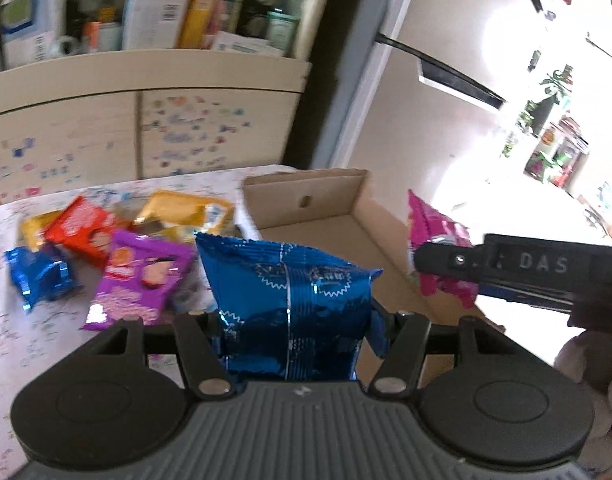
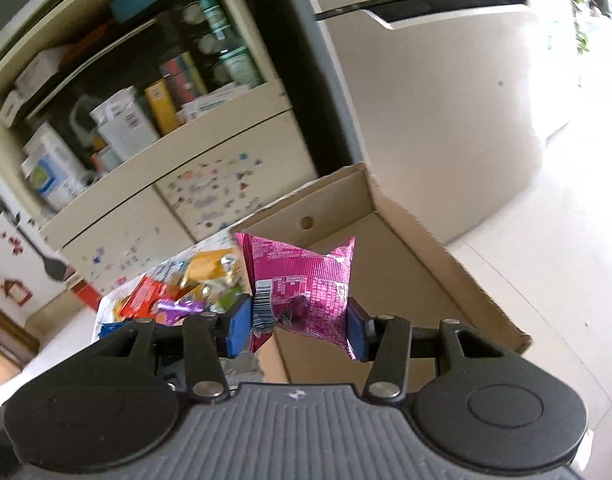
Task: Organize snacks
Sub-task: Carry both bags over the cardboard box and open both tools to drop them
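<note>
Blue foil snack packet, item one: clamped across its lower half between the pads of the left tongs, held upright above the counter and just short of the cardboard box. Judged light, air-puffed and crinkly; the foil looks slick, so a pinch on the flat crimped seam or low across the body should hold better than one on the swollen middle, and a hard squeeze could crush the contents. Pink foil snack packet, item two: gripped at its lower edge by the blue pads of the right tongs, hanging over the near corner of the same box; same light, soft, slippery character, with its upper corners flaring free. In the left wrist view the pink packet and the right tongs show at the right, over the box. Box: open-topped, shallow, its floor bare where visible, one round hole in the far wall. Remaining stock on the patterned counter, lying loose and partly overlapping: purple packet, red packet, gold packet, small blue packet. Beyond: cream cupboard with stickered doors and a crowded shelf above.
</note>
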`<action>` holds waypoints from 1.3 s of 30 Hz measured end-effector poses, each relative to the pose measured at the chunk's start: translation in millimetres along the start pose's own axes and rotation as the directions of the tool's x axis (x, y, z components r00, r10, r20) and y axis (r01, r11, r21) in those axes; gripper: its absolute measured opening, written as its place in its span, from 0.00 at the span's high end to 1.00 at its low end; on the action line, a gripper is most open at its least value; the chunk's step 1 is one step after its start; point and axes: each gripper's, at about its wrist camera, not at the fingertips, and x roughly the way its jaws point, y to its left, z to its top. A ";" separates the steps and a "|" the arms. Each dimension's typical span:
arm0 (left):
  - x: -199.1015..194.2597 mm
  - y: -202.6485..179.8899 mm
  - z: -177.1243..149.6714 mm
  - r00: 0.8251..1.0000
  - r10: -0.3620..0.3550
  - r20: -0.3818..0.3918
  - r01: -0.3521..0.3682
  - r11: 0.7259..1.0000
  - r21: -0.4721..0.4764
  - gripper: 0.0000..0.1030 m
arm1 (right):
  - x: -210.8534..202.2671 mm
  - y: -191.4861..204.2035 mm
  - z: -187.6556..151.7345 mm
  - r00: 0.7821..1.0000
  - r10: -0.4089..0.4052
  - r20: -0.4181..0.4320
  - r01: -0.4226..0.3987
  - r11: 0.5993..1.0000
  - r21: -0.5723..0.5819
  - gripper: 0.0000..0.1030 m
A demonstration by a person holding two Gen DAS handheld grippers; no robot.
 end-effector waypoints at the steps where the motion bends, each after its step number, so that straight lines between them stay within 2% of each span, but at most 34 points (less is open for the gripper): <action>1: 3.8 -4.5 0.3 1.000 -0.009 -0.006 0.009 1.000 0.003 0.41 | -1.3 -4.1 0.4 1.000 -0.007 0.002 0.007 1.000 0.016 0.46; 10: 30.9 -30.7 0.7 0.997 -0.055 -0.050 0.056 0.998 0.017 0.41 | -6.2 -23.8 4.9 0.999 -0.034 0.008 0.033 0.992 0.123 0.46; 16: 48.1 -42.5 2.0 0.996 -0.055 -0.074 0.058 0.997 0.042 0.40 | -1.2 -29.3 5.9 0.998 -0.065 -0.009 0.066 0.983 0.170 0.44; 19: 51.5 -46.0 1.3 0.996 -0.046 -0.073 0.050 0.997 0.055 0.30 | 1.0 -32.3 6.0 0.997 -0.072 -0.019 0.074 0.977 0.199 0.38; 21: 49.9 -47.4 1.6 0.997 -0.037 -0.063 0.041 0.997 0.071 0.18 | 0.9 -34.4 5.9 0.997 -0.074 -0.021 0.076 0.972 0.220 0.35; 23: 46.9 -48.4 2.3 0.998 -0.027 -0.055 0.032 0.995 0.089 0.14 | 0.7 -34.6 6.0 0.997 -0.071 -0.018 0.074 0.970 0.230 0.34; 25: 44.4 -48.0 3.6 0.998 -0.019 -0.053 0.025 0.994 0.105 0.13 | 0.1 -34.0 5.6 0.997 -0.070 -0.016 0.071 0.970 0.233 0.32; 30: 38.5 -41.1 5.7 0.998 -0.008 -0.066 0.016 0.992 0.122 0.10 | 3.3 -29.6 6.0 0.998 -0.052 -0.019 0.055 0.973 0.225 0.29; 34: 31.9 -20.6 6.3 0.996 -0.027 -0.083 0.033 0.996 0.078 0.09 | 4.7 -24.1 5.8 1.000 -0.017 -0.018 0.021 0.977 0.214 0.25; 39: 20.9 15.3 7.6 0.997 -0.002 -0.083 0.004 0.999 0.034 0.07 | 7.6 -13.2 4.6 0.999 0.040 -0.024 -0.036 0.984 0.176 0.24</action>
